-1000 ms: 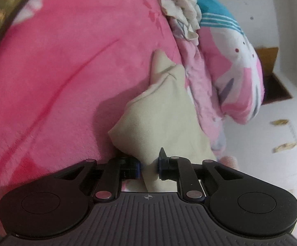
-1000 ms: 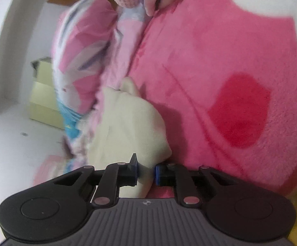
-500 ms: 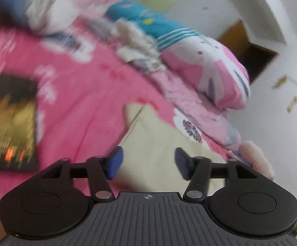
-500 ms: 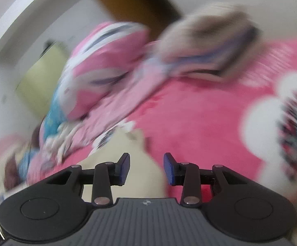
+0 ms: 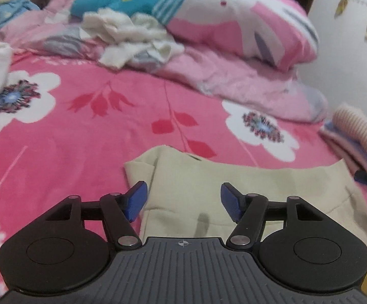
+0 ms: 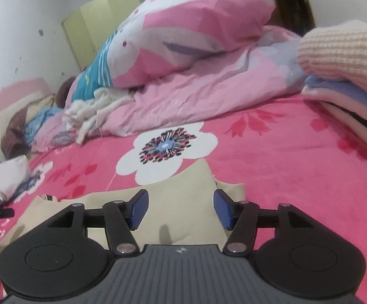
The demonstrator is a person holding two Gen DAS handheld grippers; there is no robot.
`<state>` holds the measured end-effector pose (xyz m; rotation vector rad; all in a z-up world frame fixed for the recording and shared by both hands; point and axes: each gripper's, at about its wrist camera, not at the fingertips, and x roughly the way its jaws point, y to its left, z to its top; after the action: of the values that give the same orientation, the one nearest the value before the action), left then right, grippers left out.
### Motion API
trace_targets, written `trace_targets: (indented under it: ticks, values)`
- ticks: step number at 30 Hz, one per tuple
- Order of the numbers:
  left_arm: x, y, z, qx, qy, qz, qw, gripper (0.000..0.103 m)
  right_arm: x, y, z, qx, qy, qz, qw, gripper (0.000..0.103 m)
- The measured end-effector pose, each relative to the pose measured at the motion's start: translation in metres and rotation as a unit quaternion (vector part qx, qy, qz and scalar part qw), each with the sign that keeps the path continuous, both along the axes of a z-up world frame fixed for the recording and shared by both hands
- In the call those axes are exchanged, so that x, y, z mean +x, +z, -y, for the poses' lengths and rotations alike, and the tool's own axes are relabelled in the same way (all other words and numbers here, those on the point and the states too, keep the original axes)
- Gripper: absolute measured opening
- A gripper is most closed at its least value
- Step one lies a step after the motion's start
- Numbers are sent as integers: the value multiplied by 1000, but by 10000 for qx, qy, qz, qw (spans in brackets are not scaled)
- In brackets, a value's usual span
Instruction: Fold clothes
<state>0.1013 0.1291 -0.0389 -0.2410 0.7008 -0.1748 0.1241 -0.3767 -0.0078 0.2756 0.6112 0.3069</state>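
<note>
Grippers: left gripper (image 5: 183, 201) and right gripper (image 6: 180, 209), jaws wide, holding nothing, over the cloth. Cloth (image 5: 246, 190): beige, flat on the pink bed (image 5: 82, 131), one layer lapped over along its left edge, so seemingly part-folded; further folds may remain. Beyond: folded stack (image 6: 348, 76) at right, crumpled white clothes (image 5: 132, 38) unfolded against the pillow (image 5: 234, 17).

A pink flowered blanket (image 5: 82, 131) covers the bed; a pink-and-blue pillow (image 5: 234, 17) lies on a rumpled pale pink quilt (image 6: 196, 101), with what looks like a yellow-green cabinet (image 6: 102, 25) behind
</note>
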Motion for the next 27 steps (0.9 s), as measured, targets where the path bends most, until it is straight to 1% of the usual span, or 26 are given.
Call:
trace_targets:
  ticks: [3,6,8,9,10,13,16,19,23,25,27]
  values:
    - [12,-6,1,-87,-152,-164,9997,54,9,-3,0,37,132,-72,9999,60]
    - [18,-9,3,-68,-224,-230,9995,47,19,-5,1,74,264,-144,9995,60]
    - [22,-11,1,-99,-164,-270,9995,34,24,-7,1,91,328,-182,9993,58]
    - [24,-12,0,-138,-115,-284,9994,30,25,-7,2,84,310,-178,9993,58]
    - [24,-13,-2,-185,-61,-289,9994,24,26,-7,2,76,291,-174,9994,58]
    - [28,-14,-4,-224,3,-361,9991,23,29,-8,3,102,219,-191,9995,58]
    - [29,-14,-5,-216,-52,-413,9989,26,31,-10,3,144,240,-233,9993,60]
    - [27,-14,-1,-107,-171,-386,9991,32,33,-12,1,144,327,-276,9990,60]
    - [27,-18,3,-50,-230,-359,9991,32,34,-16,2,221,288,-281,9989,60]
    - [28,-20,2,-55,-225,-378,9990,32,33,-17,5,334,262,-286,9987,59]
    - [28,-17,1,38,-173,-351,9992,32,33,-18,8,425,230,-295,9984,59]
